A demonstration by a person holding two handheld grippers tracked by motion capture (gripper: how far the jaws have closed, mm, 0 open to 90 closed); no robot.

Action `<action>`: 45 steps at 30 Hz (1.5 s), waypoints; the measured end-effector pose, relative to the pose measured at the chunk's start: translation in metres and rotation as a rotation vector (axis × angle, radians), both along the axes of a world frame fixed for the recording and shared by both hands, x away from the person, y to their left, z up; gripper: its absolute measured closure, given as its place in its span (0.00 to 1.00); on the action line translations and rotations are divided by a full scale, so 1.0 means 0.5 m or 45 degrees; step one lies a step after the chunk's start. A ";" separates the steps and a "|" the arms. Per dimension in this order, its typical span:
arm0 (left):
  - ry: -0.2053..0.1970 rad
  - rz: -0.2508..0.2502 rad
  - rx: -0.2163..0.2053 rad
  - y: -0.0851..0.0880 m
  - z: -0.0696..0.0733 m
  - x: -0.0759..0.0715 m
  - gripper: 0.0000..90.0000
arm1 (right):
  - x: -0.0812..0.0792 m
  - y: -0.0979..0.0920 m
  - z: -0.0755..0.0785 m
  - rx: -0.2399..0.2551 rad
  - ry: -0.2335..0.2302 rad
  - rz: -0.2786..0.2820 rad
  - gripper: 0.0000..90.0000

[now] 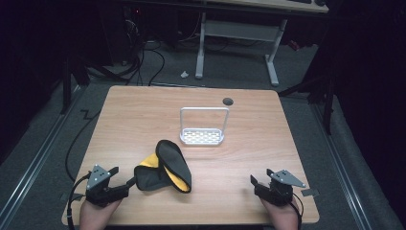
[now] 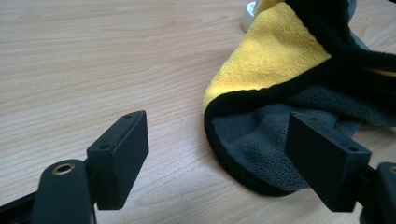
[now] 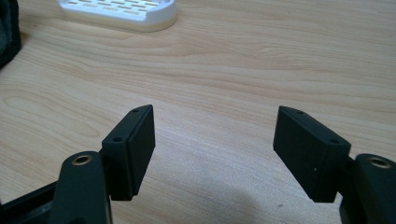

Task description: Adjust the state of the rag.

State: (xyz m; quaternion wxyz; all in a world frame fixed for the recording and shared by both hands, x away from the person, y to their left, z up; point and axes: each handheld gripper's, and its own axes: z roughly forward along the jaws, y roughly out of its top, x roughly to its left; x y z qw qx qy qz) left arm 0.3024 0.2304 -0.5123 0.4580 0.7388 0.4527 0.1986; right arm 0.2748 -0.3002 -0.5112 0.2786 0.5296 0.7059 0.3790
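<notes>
Here's the light wooden table (image 1: 143, 110), and down at its near left corner sits the left gripper (image 1: 120, 182), black, with a grey three-cornered plate on top, held in the person's left hand (image 1: 98, 215). Its jaws stand wide apart and nothing is between the pads. Look along that gripper in its own view: the left gripper (image 2: 217, 154) faces the rounded edge of a crumpled cloth, dark grey fleece on one side and yellow on the other, trimmed in black (image 2: 280, 93). One jaw sits in front of the grey fold, but whether it touches the fabric I cannot tell.

From above, the cloth (image 1: 165, 167) lies near the front edge of the table, left of centre, just beside the left gripper's tips. Behind it, towards the middle of the table, stands a small white plastic rack with a slotted base and a tall looped handle (image 1: 202, 136), apart from the cloth.

Over at the near right corner, the right gripper (image 1: 256, 183) rests low over the wood. Its own view shows the right gripper (image 3: 214, 140) with jaws spread open over bare wood grain, holding nothing, with the white rack (image 3: 121, 11) well ahead.
</notes>
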 end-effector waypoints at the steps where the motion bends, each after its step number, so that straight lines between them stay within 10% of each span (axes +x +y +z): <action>1: 0.003 -0.003 -0.006 0.001 0.000 0.000 0.26 | 0.000 0.000 0.000 0.002 0.000 0.003 0.33; 21: 0.004 -0.024 -0.019 -0.008 0.001 -0.005 0.29 | -0.008 0.021 -0.001 -0.038 0.003 0.056 0.36; 45: 0.000 -0.139 -0.034 -0.055 0.005 -0.017 0.32 | 0.004 0.235 0.032 -0.105 0.016 0.408 0.39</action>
